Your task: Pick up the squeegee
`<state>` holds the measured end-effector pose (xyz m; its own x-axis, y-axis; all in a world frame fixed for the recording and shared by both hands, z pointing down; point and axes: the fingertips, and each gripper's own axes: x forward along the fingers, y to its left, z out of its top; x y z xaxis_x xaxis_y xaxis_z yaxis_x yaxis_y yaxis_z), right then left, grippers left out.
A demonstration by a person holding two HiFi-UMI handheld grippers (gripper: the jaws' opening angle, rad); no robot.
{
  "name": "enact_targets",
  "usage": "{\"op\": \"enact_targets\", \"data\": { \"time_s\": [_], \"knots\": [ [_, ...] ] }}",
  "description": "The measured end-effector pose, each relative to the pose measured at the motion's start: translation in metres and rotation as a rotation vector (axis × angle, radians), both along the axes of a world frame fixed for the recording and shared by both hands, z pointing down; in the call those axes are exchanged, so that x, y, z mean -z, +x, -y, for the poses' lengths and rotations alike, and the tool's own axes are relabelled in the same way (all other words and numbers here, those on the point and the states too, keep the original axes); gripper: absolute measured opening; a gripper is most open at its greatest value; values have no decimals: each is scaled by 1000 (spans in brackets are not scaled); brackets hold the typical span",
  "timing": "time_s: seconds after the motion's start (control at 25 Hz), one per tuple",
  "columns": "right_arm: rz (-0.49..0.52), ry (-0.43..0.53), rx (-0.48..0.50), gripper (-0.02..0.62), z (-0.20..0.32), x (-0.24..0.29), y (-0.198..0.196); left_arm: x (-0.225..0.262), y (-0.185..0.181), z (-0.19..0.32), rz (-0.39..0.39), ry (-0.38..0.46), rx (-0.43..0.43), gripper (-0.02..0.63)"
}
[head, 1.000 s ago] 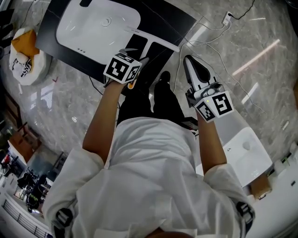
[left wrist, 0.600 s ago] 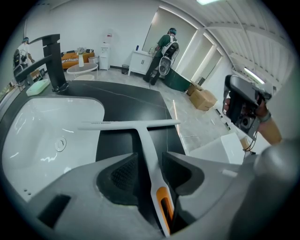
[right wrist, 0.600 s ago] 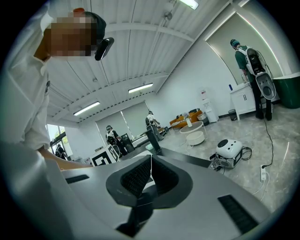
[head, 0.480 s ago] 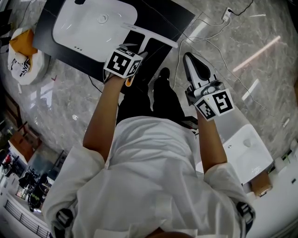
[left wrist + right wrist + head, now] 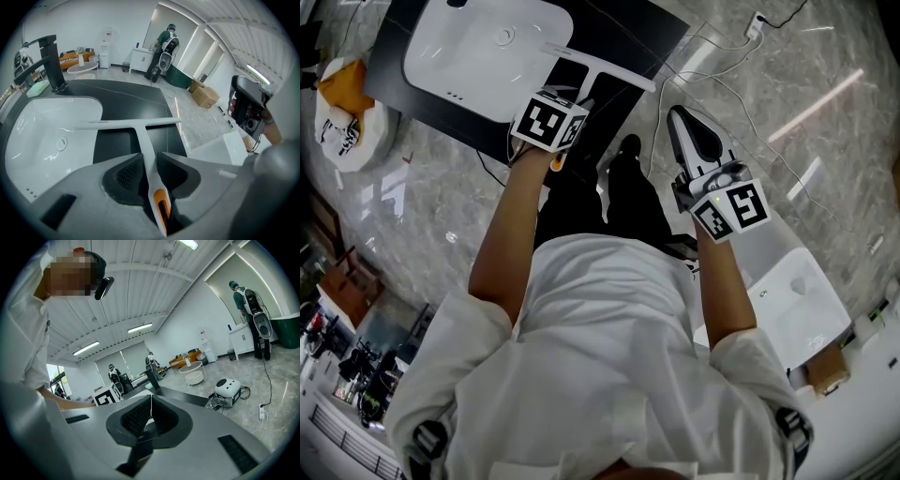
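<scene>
The squeegee (image 5: 138, 127) lies on the black countertop (image 5: 123, 96) beside the sink basin (image 5: 29, 123). Its handle runs straight back between the closing jaws of the left gripper (image 5: 147, 159), not yet clamped. The right gripper (image 5: 150, 402), pinched together and empty, is farther off.

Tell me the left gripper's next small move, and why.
Probably finish closing on the handle before any lift. The left gripper has the squeegee handle between its jaws, which are closing, but there seems to be a gap beside the pads, and the blade lies on the black counter.
</scene>
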<state>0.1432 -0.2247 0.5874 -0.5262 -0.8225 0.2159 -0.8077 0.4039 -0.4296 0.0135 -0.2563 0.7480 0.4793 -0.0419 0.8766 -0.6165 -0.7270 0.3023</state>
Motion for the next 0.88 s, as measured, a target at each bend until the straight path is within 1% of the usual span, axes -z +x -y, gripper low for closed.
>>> {"op": "enact_targets", "data": {
  "time_s": [0.16, 0.32, 0.52, 0.68, 0.88],
  "knots": [
    [-2, 7, 1, 14, -2, 3, 1, 2, -1, 3, 1, -10, 29, 92],
    [-6, 11, 1, 14, -3, 7, 2, 8, -5, 5, 4, -10, 37, 86],
    [4, 28, -3, 15, -2, 17, -2, 16, -11, 3, -17, -14, 53, 82],
    [-7, 57, 4, 15, 2, 28, -3, 34, -15, 12, -47, 25, 70, 81],
    [-20, 100, 9, 14, 7, 52, -9, 76, -22, 22, -112, 80, 98, 80]
  ]
}}
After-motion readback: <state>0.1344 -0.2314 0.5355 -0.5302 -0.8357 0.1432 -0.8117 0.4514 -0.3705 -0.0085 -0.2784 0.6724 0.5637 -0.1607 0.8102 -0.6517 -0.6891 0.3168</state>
